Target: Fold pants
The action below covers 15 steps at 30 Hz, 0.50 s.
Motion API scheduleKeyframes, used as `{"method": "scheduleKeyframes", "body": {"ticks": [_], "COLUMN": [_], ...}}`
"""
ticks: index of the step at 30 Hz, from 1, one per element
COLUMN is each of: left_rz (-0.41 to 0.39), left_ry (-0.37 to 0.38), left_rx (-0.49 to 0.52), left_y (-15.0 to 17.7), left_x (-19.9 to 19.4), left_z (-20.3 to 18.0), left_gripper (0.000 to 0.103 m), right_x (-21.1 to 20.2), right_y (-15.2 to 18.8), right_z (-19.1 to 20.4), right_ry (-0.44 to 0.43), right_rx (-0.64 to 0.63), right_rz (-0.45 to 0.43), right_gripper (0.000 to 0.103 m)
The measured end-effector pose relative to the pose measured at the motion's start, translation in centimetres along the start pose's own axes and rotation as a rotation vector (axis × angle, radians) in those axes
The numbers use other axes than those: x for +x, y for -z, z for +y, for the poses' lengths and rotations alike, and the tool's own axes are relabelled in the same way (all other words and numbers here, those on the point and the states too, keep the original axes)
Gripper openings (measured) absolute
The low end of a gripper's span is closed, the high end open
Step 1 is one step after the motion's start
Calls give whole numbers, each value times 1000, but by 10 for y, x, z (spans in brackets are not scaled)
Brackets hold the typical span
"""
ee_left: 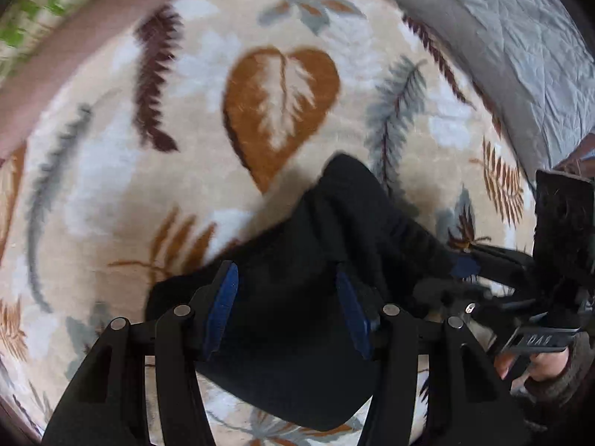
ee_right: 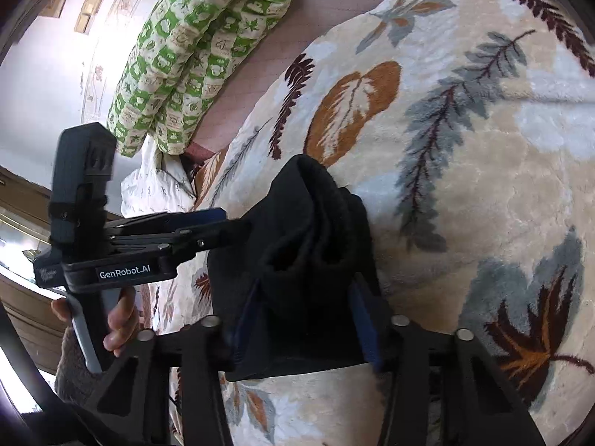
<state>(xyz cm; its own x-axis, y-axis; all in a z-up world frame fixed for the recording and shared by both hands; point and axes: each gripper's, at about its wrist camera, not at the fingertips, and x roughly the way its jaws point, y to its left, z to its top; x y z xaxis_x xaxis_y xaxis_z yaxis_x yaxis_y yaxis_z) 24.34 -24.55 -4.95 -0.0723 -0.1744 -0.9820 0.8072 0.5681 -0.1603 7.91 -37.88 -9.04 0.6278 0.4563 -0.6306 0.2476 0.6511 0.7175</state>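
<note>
Both grippers, left (ee_left: 286, 312) marked "GenRobot.AI", right (ee_right: 303, 319), clamp black pants (ee_left: 316, 260).

Both wrist views look closely down, sharing the leaf-patterned blanket (ee_left: 111, 186).

- Left gripper (ee_left: 286, 308) – blue-padded fingers (ee_left: 223, 304) spread on either side of a bunched fold of the black pants (ee_left: 316, 260); whether the pads press the cloth cannot be told.
- Pants lie in a dark heap on a leaf-print blanket (ee_left: 186, 148).
- Right gripper (ee_left: 461, 265) enters from the right edge, its blue tip at the edge of the pants; jaw state not readable.
- A hand (ee_left: 539, 368) holds its handle at lower right.
- Grey quilt (ee_left: 520, 55) at upper right; image blurred toward upper left.
</note>
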Motion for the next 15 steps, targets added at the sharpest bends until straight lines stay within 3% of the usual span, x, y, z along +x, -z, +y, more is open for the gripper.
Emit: {"method": "scheduleKeyframes", "body": {"ticks": [3, 4, 5, 7, 10, 12, 15], "left_rz": [-34, -51, -66, -78, -117, -86, -28], "left_ry": [-12, 0, 41, 100, 5, -69, -62], "left_rx": [-19, -55, -105, -127, -30, 8, 2], "left_y": [-3, -4, -5, -4, 0, -2, -2], "left_x": [6, 5, 3, -4, -15, -7, 9], "left_z": [2, 6, 12, 12, -3, -7, -4], "left_gripper": [52, 41, 23, 16, 16, 16, 16], "right_x": [0, 0, 0, -1, -8, -7, -2], "right_y": [0, 1, 1, 2, 4, 9, 15], "right_z": [-9, -10, -12, -15, -14, -23, -38], "right_ry": [-33, -38, -48, -66, -88, -95, -113], "right_rx": [8, 7, 8, 13, -2, 15, 58], "right_rz": [2, 1, 5, 4, -4, -1, -1], "right_gripper": [28, 26, 25, 23, 22, 22, 22]}}
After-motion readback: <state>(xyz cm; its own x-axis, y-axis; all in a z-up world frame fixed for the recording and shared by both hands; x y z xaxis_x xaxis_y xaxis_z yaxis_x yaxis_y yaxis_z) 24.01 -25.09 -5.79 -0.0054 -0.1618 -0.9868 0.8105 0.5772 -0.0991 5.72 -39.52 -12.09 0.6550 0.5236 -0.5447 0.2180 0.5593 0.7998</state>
